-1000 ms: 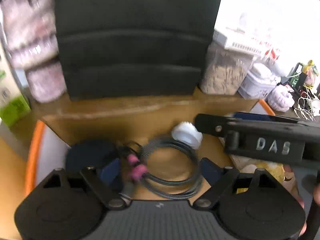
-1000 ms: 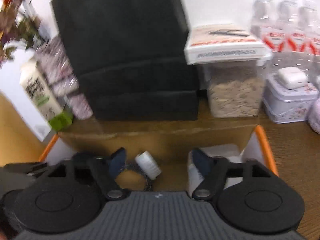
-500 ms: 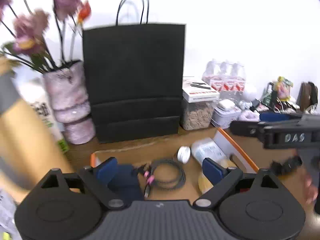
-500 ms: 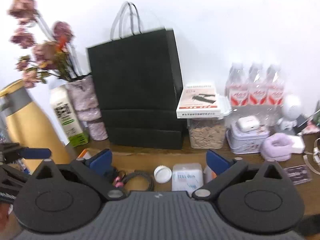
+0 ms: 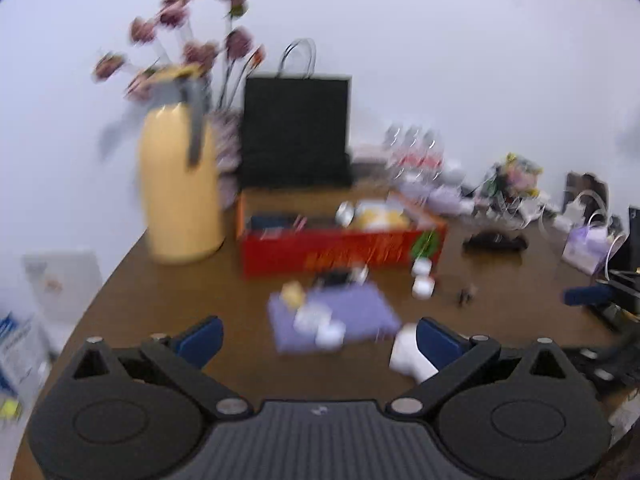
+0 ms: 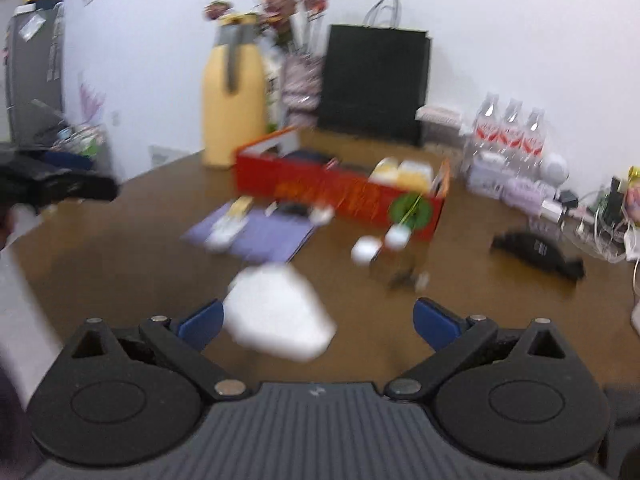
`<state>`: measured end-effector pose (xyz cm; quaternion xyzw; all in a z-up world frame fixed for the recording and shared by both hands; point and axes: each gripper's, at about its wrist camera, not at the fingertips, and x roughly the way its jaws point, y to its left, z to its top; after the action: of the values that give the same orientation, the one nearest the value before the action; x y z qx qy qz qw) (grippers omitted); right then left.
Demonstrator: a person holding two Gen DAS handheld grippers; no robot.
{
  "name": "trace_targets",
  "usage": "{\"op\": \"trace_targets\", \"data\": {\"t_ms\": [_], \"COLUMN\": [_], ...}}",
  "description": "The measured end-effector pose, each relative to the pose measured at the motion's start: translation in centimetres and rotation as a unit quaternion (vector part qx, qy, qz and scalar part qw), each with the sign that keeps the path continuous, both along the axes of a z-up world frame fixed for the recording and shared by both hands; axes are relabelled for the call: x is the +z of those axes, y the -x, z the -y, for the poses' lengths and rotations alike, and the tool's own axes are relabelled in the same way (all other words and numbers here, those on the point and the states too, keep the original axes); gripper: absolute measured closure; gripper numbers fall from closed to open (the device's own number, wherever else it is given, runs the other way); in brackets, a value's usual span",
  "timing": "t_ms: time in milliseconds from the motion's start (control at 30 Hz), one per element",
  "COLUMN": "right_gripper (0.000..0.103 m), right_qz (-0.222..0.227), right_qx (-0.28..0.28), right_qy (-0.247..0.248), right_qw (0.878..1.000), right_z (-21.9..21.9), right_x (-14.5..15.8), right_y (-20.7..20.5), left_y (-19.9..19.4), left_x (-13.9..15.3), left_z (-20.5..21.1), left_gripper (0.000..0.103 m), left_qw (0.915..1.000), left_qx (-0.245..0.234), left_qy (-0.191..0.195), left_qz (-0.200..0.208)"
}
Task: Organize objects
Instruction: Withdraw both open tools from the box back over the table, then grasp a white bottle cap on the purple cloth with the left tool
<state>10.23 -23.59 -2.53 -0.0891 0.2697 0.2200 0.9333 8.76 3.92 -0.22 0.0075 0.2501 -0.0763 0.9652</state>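
- Both grippers sit back from the red box (image 5: 340, 254), and neither holds anything. The left gripper (image 5: 318, 336) has its jaws opening with only bare worktop (image 5: 168, 304) and loose items beyond them. The right gripper (image 6: 316, 320) has its jaws spread wide and grips nothing.
- Loose things left to sort lie in front of the box: a purple cloth (image 5: 360, 312) with small pale pieces on it, two white caps (image 6: 380, 244), and a white block (image 6: 276, 312) just ahead of the right gripper.
- The box already holds several items; blur hides what they are.
- Judged from this, the next pick is probably the white block. Centre the right gripper's jaws over it and close on its narrower sides so it does not twist out.
- Lift the small pieces off the cloth first, before handling the cloth.
- Around: a yellow flask (image 5: 180, 188) just beside the box, a black bag (image 5: 296, 132) behind it, bottles (image 6: 508, 128) and a tangle of cables (image 5: 516, 204) at the right.
- On the carry to the box, mind the white caps and the tall flask.
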Motion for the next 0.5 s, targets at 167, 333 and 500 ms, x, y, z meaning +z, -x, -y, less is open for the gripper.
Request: {"op": "trace_targets", "data": {"t_ms": [167, 333, 500], "right_gripper": [0.000, 0.000, 0.007], "right_qz": [-0.026, -0.014, -0.028], "right_qx": [0.009, -0.019, -0.037], "right_qy": [-0.042, 0.005, 0.004], "right_qw": [0.999, 1.000, 0.999], "right_z": [0.3, -1.8, -3.2], "right_x": [0.5, -0.1, -2.3], "right_y": [2.9, 0.5, -2.7], "left_y": [0.8, -1.2, -5.3], "left_x": [-0.3, -1.5, -3.6], "left_z": [-0.7, 0.2, 0.8], "left_gripper": [0.000, 0.005, 0.023], "left_qw": [0.9994, 0.9992, 0.9977], "left_qx": [-0.035, -0.039, -0.038], "left_qy": [-0.003, 0.008, 0.015], "left_qz": [-0.004, -0.008, -0.053]}}
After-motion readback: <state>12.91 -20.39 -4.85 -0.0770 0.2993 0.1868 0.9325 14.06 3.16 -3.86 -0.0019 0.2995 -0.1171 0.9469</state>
